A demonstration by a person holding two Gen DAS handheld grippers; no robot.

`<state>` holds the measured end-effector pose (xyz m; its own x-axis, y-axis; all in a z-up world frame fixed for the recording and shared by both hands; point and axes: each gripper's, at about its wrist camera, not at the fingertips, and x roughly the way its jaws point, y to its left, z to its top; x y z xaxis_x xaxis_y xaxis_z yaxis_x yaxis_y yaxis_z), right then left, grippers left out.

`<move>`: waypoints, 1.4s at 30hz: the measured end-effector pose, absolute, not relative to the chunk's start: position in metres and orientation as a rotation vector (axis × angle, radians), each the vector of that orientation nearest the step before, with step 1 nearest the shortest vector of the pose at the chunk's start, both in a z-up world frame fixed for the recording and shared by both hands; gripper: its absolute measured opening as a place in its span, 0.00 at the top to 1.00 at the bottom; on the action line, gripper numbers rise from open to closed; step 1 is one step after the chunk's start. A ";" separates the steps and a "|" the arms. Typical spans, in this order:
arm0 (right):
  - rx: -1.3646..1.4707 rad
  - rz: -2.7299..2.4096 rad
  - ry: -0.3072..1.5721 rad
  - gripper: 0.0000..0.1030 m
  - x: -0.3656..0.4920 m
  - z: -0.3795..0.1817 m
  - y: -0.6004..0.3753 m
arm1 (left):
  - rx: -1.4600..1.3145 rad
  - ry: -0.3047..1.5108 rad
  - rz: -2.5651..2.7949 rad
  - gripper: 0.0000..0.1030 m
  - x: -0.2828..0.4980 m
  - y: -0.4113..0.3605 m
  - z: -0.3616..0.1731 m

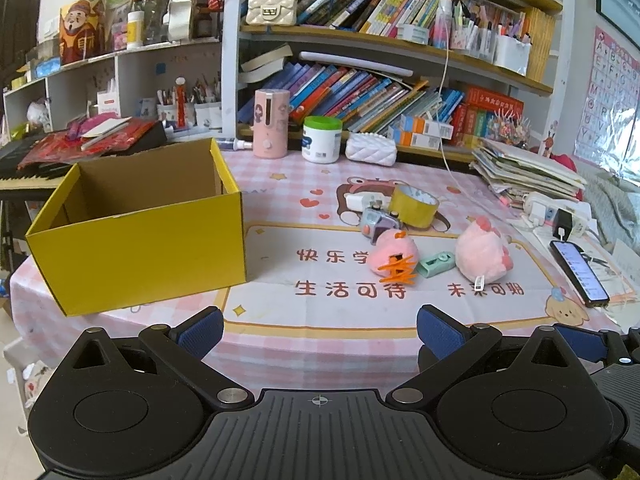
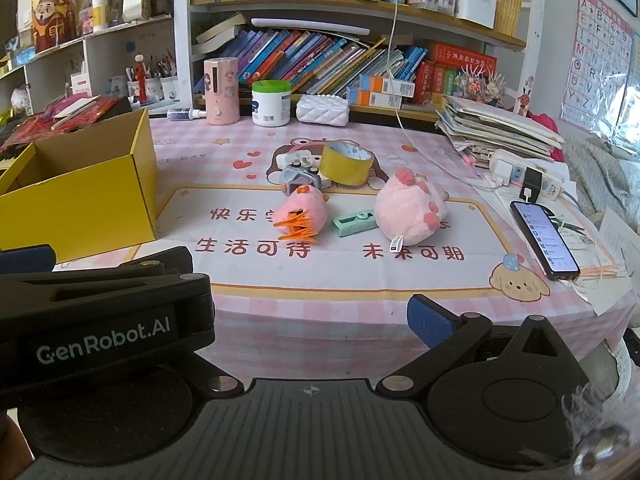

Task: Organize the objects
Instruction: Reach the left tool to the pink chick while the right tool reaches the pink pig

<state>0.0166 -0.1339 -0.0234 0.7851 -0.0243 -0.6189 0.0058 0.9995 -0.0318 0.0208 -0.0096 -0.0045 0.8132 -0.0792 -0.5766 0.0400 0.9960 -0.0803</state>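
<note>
An open, empty yellow cardboard box (image 1: 140, 236) (image 2: 80, 184) stands on the left of the table. In the middle lie a small pink plush with orange feet (image 1: 394, 258) (image 2: 302, 212), a bigger pink plush (image 1: 482, 256) (image 2: 410, 210), a mint green gadget (image 1: 436, 264) (image 2: 354, 222), a yellow tape roll (image 1: 414, 205) (image 2: 347, 163) and a purple toy camera (image 1: 378, 220) (image 2: 298, 178). My left gripper (image 1: 320, 330) is open and empty at the table's near edge. My right gripper (image 2: 316, 320) is open and empty; the left gripper's body (image 2: 100, 312) hides its left finger.
A phone (image 1: 578, 272) (image 2: 544, 240) lies at the right with a power strip (image 2: 524, 178) and a paper stack (image 2: 496, 130) behind it. A pink bottle (image 1: 271, 123), a white tub (image 1: 322, 139) and a white pouch (image 1: 371, 149) stand before the bookshelf.
</note>
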 end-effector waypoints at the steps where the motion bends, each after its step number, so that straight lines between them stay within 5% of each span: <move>1: -0.030 -0.017 0.668 0.00 0.018 -0.024 -0.135 | -0.066 0.619 -0.064 0.00 0.022 -0.011 -0.005; 42: -0.117 0.126 0.690 0.00 0.132 -0.030 -0.202 | -0.114 0.635 0.025 0.00 0.117 -0.076 -0.014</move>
